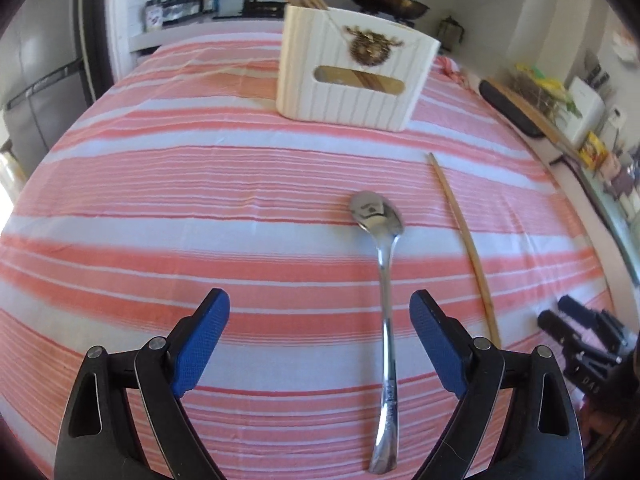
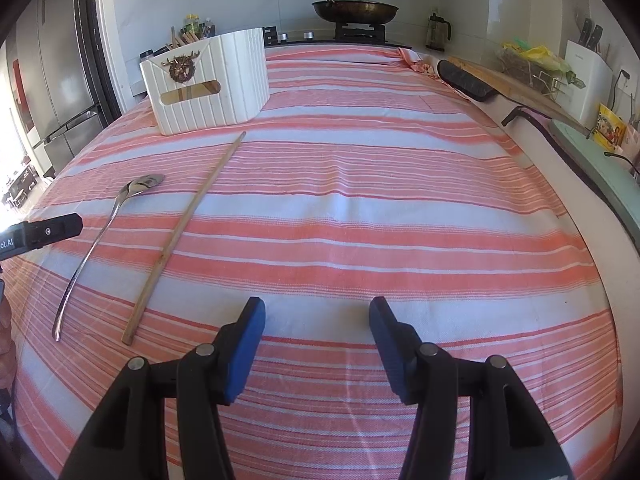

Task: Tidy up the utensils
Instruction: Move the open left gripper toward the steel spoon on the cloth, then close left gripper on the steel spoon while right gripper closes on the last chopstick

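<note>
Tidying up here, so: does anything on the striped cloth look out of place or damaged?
Nothing looks damaged or spilled. Only a metal spoon and one wooden chopstick lie loose on the cloth, outside the white holder, which already contains wooden utensils.

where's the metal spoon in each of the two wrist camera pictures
Left wrist view: the spoon lies right of centre, bowl up the frame, handle running down between the open jaws.
Right wrist view: the spoon lies at the far left, left of the chopstick.
Shared landmark: the white utensil box beyond both.
</note>
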A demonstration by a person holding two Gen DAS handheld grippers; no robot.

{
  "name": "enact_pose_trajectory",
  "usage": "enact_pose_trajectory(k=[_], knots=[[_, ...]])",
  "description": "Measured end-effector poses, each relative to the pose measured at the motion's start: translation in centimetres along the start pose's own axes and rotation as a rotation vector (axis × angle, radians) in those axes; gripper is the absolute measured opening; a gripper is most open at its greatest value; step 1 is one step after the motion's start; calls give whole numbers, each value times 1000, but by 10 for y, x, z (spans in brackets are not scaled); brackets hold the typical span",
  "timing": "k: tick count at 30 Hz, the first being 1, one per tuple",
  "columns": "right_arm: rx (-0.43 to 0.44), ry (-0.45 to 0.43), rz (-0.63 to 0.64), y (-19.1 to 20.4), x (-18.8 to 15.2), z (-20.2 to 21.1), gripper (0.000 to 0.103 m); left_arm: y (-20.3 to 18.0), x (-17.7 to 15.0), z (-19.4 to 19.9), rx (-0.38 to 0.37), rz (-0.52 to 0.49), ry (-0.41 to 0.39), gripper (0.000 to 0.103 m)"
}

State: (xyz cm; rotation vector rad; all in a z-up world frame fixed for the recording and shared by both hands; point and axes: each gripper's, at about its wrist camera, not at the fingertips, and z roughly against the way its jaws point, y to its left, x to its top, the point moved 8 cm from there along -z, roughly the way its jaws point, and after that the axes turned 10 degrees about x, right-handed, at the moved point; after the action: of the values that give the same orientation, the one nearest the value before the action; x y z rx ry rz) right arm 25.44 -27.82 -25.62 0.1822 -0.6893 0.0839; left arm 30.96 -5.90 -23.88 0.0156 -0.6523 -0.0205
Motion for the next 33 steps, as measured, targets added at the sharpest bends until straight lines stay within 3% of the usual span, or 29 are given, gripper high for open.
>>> enact_pose_trajectory(k=[4, 7, 15, 33], knots=[[-2, 0, 1, 0, 0, 0, 55, -20, -4, -17, 126, -157, -13, 93], [-3, 0, 1, 0, 0, 0, 55, -7, 4, -17, 160, -105, -29, 90], [-2, 0, 0, 0, 0, 0, 55, 28, 4, -16, 114, 27, 3, 89], [3, -1, -3, 0, 0, 0, 56, 52, -6, -8, 95, 86, 14, 87]])
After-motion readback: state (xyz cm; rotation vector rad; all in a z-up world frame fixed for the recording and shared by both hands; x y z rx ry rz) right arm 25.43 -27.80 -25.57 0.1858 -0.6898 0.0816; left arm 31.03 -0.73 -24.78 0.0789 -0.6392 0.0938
